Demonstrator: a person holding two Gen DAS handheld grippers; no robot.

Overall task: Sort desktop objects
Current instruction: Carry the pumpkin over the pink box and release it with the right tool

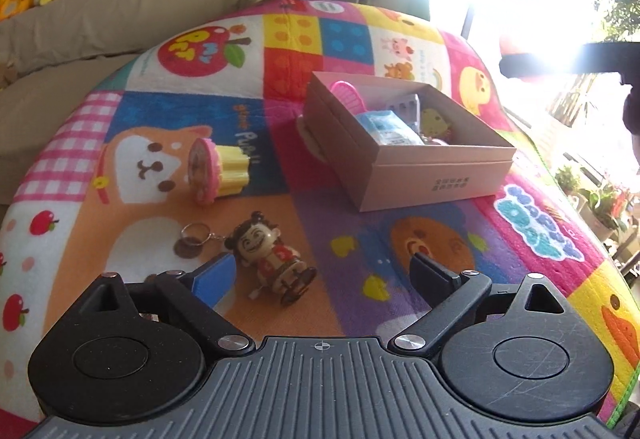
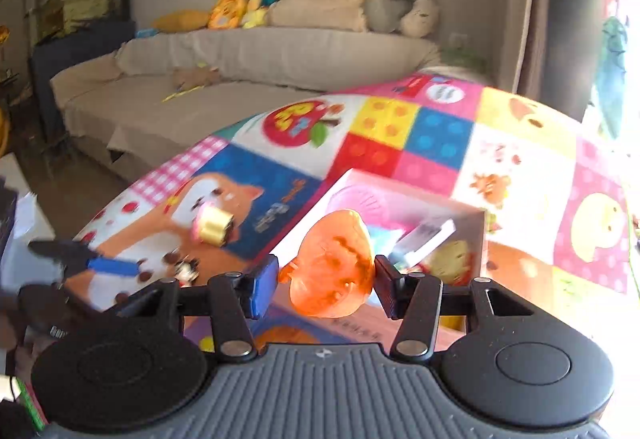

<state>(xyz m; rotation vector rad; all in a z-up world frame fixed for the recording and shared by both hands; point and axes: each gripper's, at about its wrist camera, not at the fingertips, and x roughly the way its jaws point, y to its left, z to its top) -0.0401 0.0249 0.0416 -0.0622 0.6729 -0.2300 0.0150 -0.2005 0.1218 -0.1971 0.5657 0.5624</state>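
Patchwork cartoon play mat (image 1: pixel 328 207) = support surface. Cardboard box (image 1: pixel 408 175) sits approx centre, 1 o'clock of view. Pink/yellow cake toy (image 1: pixel 220 171) at 10 o'clock of box, on its side. Figurine keychain (image 1: pixel 272 259) w/ ring, 7 o'clock of box, well apart.

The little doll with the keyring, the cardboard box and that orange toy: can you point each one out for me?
Doll (image 1: pixel 267 257): left wrist view, on its red-shirted body.
Cardboard box (image 1: pixel 436 181): left wrist view, on its near outer wall.
Orange toy (image 2: pixel 334 265): right wrist view, on the middle of its moulded face.
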